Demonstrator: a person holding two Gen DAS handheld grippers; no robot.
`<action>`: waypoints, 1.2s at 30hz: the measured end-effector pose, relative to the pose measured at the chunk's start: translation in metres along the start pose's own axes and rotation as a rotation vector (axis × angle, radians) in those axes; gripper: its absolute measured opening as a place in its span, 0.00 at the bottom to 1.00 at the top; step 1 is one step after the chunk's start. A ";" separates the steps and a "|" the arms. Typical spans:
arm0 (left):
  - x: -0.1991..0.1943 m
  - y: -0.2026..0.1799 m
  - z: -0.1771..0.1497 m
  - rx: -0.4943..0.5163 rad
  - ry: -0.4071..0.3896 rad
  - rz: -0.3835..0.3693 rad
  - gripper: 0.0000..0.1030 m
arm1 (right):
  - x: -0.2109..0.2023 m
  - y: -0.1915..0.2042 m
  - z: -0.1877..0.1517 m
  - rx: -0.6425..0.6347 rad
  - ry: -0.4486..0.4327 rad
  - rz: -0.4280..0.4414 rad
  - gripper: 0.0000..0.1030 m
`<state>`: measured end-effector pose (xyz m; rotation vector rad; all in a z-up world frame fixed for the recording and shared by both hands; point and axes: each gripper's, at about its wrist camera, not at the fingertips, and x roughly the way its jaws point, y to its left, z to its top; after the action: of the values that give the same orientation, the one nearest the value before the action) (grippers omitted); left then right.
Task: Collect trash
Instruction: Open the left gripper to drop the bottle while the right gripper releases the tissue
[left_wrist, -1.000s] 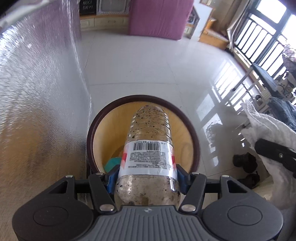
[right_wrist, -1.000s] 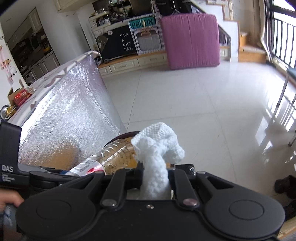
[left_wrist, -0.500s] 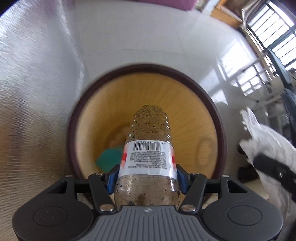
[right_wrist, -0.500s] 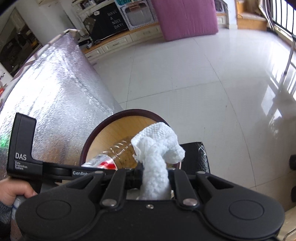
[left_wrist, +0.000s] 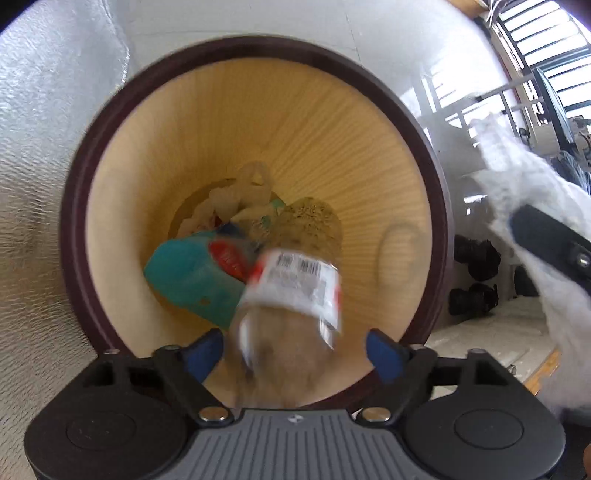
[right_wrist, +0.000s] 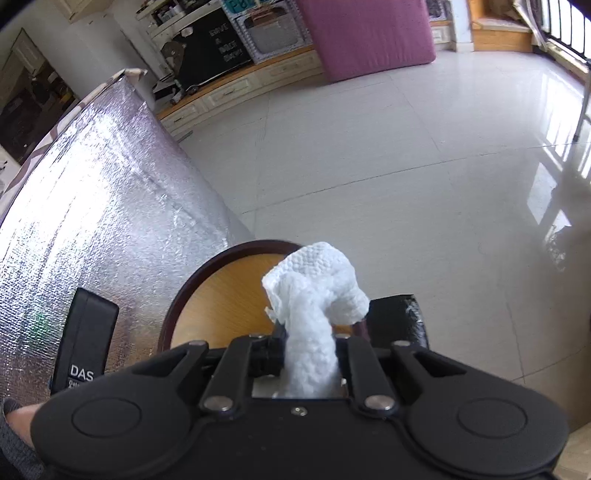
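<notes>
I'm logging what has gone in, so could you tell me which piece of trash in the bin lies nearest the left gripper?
The plastic bottle: blurred, white-labelled, between the left gripper's just-opened blue pads, untouched. The teal packet and crumpled paper lie deeper.

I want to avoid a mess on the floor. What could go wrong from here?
1. The bottle, blurred between the just-opened pads of the left gripper, may bounce off the trash inside the bin.
2. The paper towel in the right gripper sits near the bin's edge; released now, it might land outside.
</notes>
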<state>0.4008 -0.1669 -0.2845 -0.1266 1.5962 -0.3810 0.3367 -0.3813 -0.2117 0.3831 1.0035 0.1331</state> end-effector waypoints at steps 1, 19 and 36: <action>-0.001 0.000 -0.001 -0.006 -0.003 0.002 0.84 | 0.002 0.001 0.000 -0.002 0.009 0.005 0.13; -0.009 0.006 -0.029 0.036 -0.090 0.067 0.53 | 0.063 0.023 0.025 0.077 0.074 0.164 0.26; -0.049 0.003 -0.042 0.034 -0.158 0.095 0.52 | 0.059 0.020 0.007 0.006 0.126 0.070 0.78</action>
<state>0.3628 -0.1418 -0.2381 -0.0532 1.4338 -0.3164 0.3756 -0.3476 -0.2483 0.4199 1.1153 0.2196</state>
